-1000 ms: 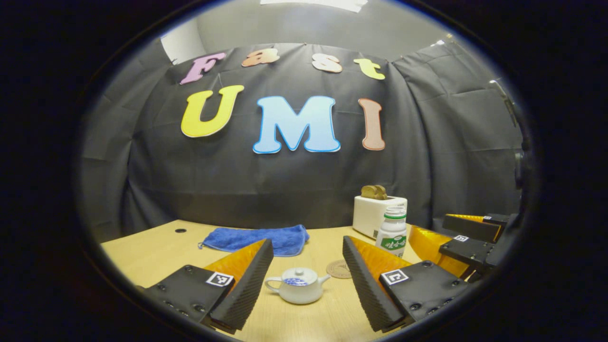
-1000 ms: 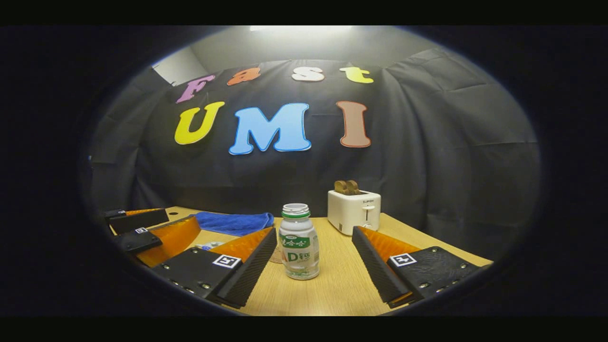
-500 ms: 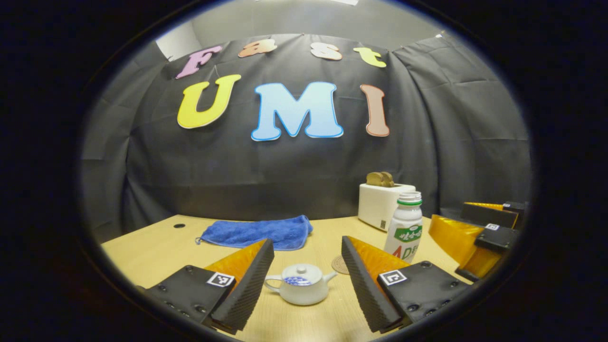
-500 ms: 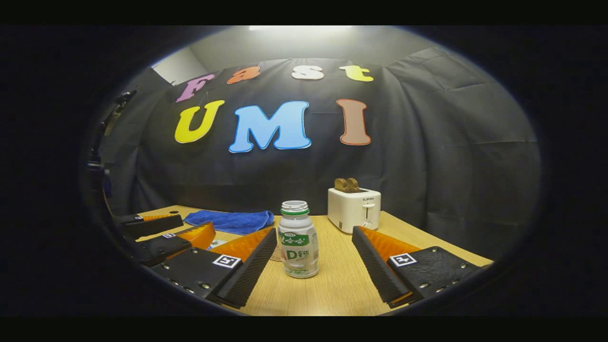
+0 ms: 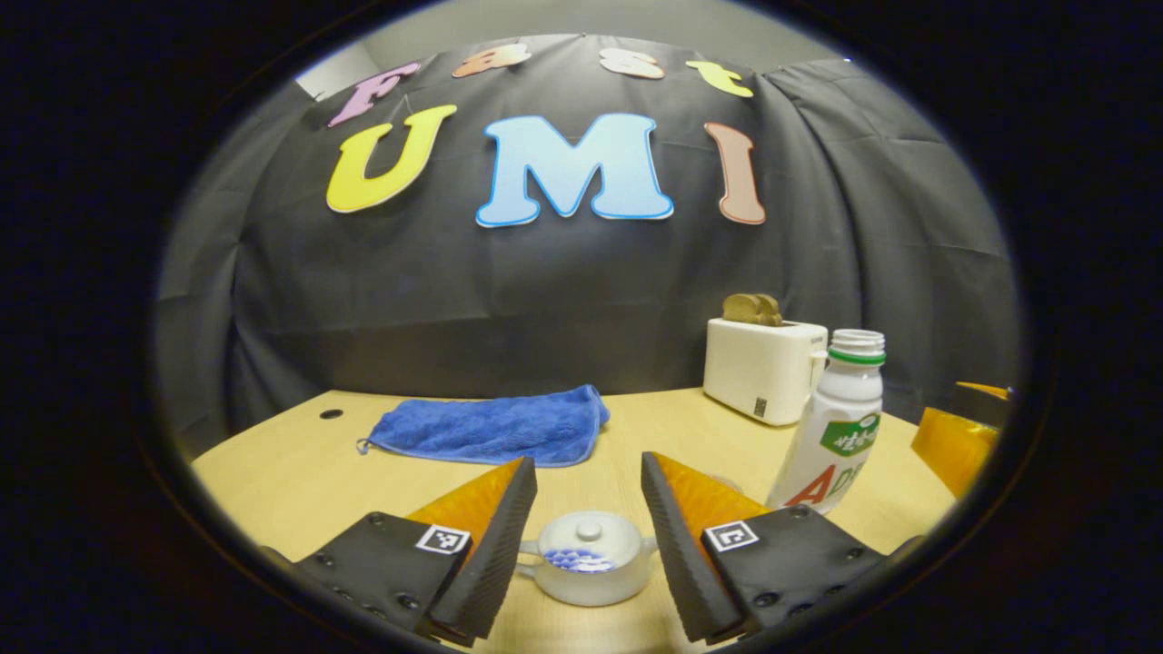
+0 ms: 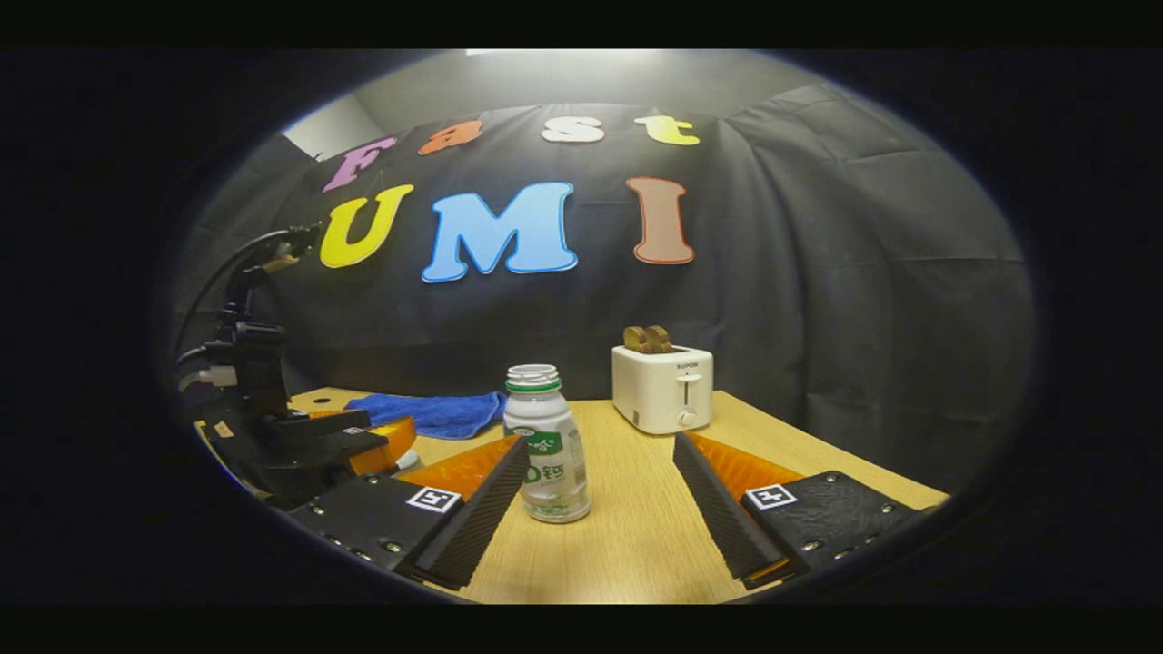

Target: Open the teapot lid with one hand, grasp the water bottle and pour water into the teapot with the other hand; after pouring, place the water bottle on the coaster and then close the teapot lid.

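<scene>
A small white teapot [image 5: 589, 570] with blue pattern stands on the table, its lid [image 5: 589, 531] on. My left gripper [image 5: 587, 477] is open, one finger on each side of the teapot without touching it. The white water bottle [image 5: 834, 427] with green label stands upright to the right, uncapped. In the right gripper view the bottle [image 6: 545, 447] stands just ahead of my open right gripper [image 6: 600, 447], close to its left finger. The left gripper [image 6: 318, 445] appears at the left there, low over the table. The right gripper's edge [image 5: 954, 436] lies right of the bottle.
A blue towel [image 5: 491, 427] lies at the back left of the wooden table [image 5: 273, 472]. A white toaster [image 5: 763, 368] with bread in it stands at the back right, behind the bottle. In the right gripper view the toaster [image 6: 661, 386] is beyond the fingers.
My left gripper has moved forward and lower, so the teapot now sits between its fingers. In the right gripper view the bottle has drifted left, toward the left finger.
</scene>
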Tool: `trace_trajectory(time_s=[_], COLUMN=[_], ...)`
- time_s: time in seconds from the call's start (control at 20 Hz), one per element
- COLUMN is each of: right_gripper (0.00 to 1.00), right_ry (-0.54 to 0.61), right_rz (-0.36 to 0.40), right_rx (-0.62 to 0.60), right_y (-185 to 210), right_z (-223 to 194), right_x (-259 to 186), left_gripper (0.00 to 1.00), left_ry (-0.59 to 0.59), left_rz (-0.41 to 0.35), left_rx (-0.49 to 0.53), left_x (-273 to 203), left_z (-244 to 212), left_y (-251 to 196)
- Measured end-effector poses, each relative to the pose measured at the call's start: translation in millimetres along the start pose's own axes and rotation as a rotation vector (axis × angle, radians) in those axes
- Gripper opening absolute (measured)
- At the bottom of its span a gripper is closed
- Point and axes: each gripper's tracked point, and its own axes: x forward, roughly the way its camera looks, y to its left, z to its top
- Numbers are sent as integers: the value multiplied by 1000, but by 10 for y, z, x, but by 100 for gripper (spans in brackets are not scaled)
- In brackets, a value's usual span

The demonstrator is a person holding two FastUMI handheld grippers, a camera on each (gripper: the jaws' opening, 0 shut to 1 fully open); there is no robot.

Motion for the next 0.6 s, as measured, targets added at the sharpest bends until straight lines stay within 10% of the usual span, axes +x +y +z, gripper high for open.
trace_trajectory(time_s=[0.6], right_gripper=[98], right_ry=[24], right_rz=[-16], right_rx=[12], right_y=[-99], right_z=[-109], right_x=[84], left_gripper=[68], left_ry=[69], left_rz=[18], left_rx=[9], left_x=[149], left_z=[-317], left_y=[5])
